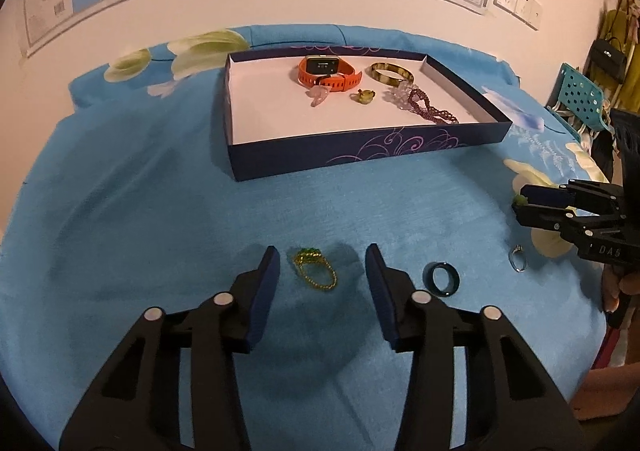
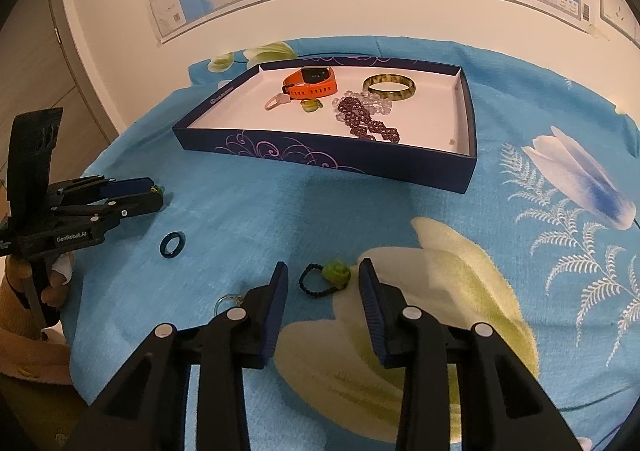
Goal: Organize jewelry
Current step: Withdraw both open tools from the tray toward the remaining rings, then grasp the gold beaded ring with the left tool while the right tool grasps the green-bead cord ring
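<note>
In the left wrist view, my left gripper [image 1: 322, 255] is open low over the blue cloth. A gold chain ring with a green stone [image 1: 314, 271] lies between its fingers, and neither pad touches it. My right gripper [image 2: 324, 267] is also open. It straddles a green bead on a black cord loop [image 2: 329, 278] with gaps on both sides. A dark blue band ring [image 1: 440, 278] and a thin silver ring [image 1: 517, 259] lie on the cloth between the two grippers. The navy box [image 1: 360, 155] holds an orange watch [image 1: 326, 71], a mottled bangle [image 1: 391, 74] and a dark red bead bracelet [image 1: 430, 107].
A clear crystal strand [image 2: 372, 101], a pink pendant [image 2: 276, 102] and a small green piece [image 2: 311, 105] also lie in the box [image 2: 320, 159]. A hand and sleeve hold the left gripper [image 2: 156, 195] at the cloth's left edge. A map hangs on the wall behind. A teal chair [image 1: 580, 95] stands to the right.
</note>
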`<state>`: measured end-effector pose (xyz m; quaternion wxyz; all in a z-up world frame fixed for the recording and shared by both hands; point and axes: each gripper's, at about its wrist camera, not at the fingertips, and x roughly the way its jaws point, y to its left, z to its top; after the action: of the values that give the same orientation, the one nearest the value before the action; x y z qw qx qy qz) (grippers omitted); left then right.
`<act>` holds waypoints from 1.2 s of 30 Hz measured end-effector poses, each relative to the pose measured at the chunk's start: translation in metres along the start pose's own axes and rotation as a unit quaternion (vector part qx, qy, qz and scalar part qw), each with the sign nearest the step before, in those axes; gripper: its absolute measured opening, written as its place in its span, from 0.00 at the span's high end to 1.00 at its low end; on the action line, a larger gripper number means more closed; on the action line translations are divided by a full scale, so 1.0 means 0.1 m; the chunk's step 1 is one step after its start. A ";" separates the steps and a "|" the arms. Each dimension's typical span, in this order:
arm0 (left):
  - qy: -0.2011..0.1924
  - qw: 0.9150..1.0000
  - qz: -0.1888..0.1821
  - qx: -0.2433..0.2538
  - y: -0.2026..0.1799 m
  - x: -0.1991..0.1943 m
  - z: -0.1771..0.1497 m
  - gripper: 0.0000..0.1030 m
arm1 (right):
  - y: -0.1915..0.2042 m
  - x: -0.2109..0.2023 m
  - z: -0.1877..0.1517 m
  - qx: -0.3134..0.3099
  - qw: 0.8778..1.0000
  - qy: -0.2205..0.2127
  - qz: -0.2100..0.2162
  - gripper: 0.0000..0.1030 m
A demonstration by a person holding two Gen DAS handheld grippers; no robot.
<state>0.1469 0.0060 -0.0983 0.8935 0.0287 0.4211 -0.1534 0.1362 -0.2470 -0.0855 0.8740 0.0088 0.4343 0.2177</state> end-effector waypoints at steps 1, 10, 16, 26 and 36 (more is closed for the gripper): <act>0.002 1.000 -0.002 -0.001 0.00 0.01 0.00 0.62 | 0.00 0.00 0.00 0.000 1.000 0.000 0.000 0.67; 0.007 1.000 0.007 -0.002 0.00 0.03 0.01 0.80 | 0.00 0.02 0.01 -0.001 1.000 0.003 -0.006 0.76; 0.004 1.000 0.005 -0.001 -0.01 0.02 -0.01 0.86 | 0.01 0.02 0.00 -0.002 1.000 0.000 -0.009 0.79; -0.004 1.000 -0.003 -0.005 -0.02 -0.05 -0.03 0.87 | -0.04 -0.10 0.01 0.014 1.000 -0.020 0.005 0.79; -0.035 0.999 -0.015 -0.003 -0.07 -0.24 0.08 0.87 | -0.03 -0.24 0.09 0.022 0.998 -0.050 0.024 0.79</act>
<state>0.1361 0.0042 -0.0741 0.9051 0.0142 0.3908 -0.1668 0.1317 -0.2572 -0.0619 0.8889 0.0489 0.3943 0.2281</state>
